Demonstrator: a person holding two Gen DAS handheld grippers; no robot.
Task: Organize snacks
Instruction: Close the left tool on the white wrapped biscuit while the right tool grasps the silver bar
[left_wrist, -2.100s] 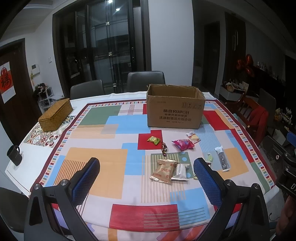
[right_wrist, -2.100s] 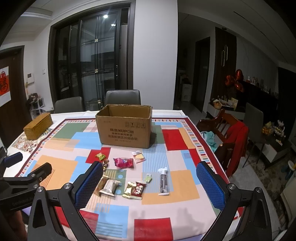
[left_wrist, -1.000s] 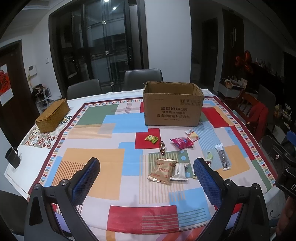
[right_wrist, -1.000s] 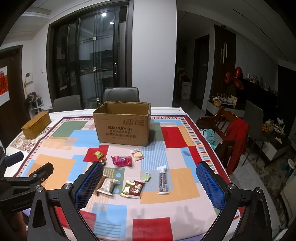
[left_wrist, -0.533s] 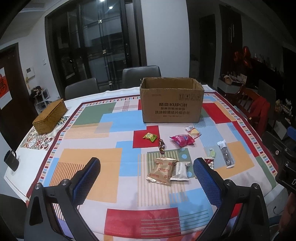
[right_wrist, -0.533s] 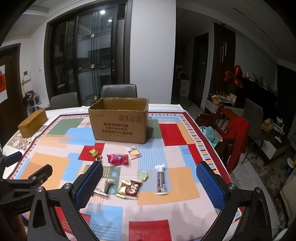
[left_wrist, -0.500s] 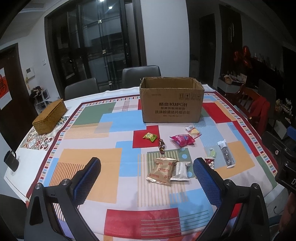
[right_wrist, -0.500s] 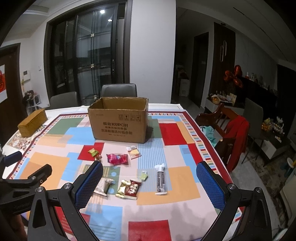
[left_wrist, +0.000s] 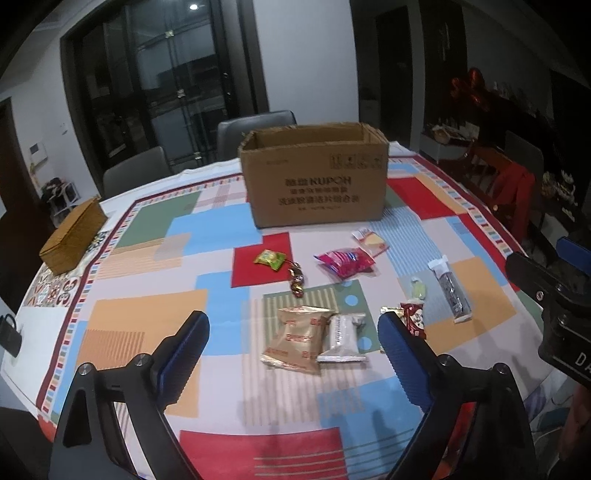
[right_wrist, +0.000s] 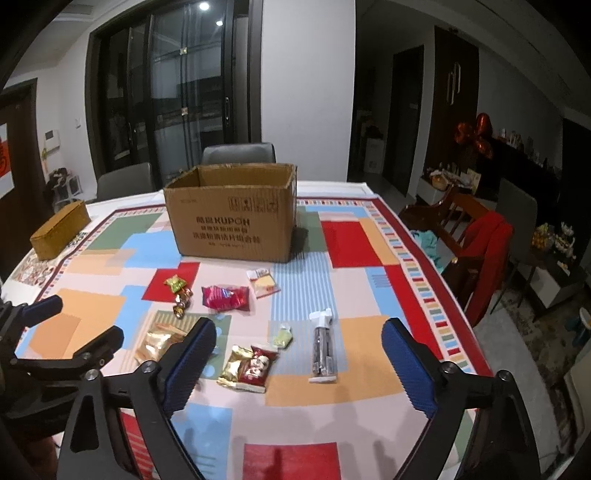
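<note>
Left gripper (left_wrist: 293, 332): two black angular arms, each ending in a blue ribbed pad (left_wrist: 186, 352), with a silver screw head at every joint. Right gripper (right_wrist: 299, 350): same build, black frame, blue ribbed pads (right_wrist: 408, 363), silver screws on the arms. In the left view the right tool's black body shows white lettering, too cropped to read.

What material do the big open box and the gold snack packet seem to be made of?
Big open box: looks like matte brown corrugated cardboard, with raw flap edges and printed text. Gold snack packet: apparently metallised plastic film, shiny and crinkled, with sealed ends.
</note>
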